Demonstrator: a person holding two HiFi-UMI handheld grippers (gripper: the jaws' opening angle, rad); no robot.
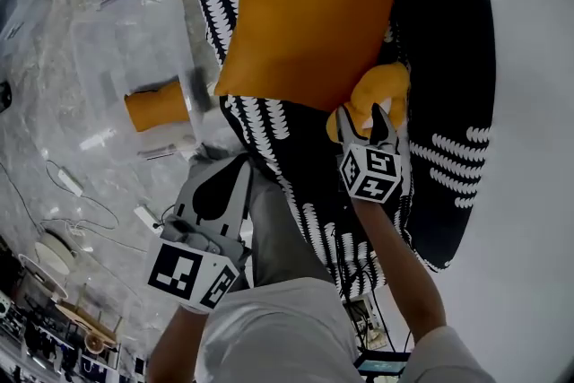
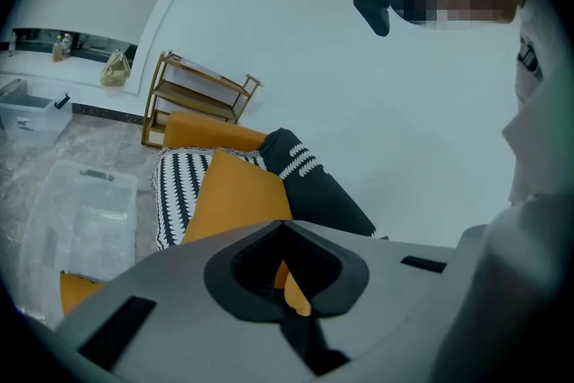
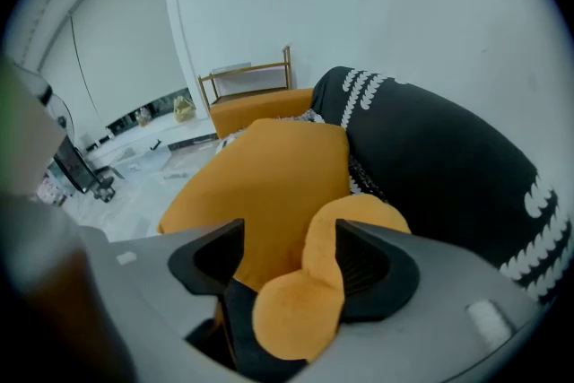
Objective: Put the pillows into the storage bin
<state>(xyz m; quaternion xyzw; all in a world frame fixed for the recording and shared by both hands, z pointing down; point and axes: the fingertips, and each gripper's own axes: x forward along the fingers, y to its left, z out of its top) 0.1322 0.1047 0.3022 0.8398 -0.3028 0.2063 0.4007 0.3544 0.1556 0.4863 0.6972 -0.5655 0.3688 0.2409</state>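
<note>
- The large square orange fabric pillow (image 1: 305,13) is tilted over the round black seat with white dash patterning (image 1: 448,40), its flat face turned up toward the head view.
- The right gripper (image 1: 366,123) has its jaws wide apart around the pillow's near right corner. That corner bunches into a rounded lump between them.
- In the right gripper view the lump lies against the right-hand jaw. A gap shows at the other jaw, so the pads do not pinch it.
- The left gripper (image 1: 240,159) is near and left of the pillow, apart from it, with its jaws brought together at the tips.
- In the left gripper view a sliver of orange shows through the hollow behind those closed tips. I cannot tell what it belongs to.
- The clear plastic storage bin (image 1: 108,40) stands on the grey marbled floor (image 1: 45,103), left of the seat.
- A second, smaller orange pillow (image 1: 154,108) is inside the bin, at its near side.
- A low wooden slatted rack (image 2: 193,94) stands by the white wall, beyond the seat.
</note>
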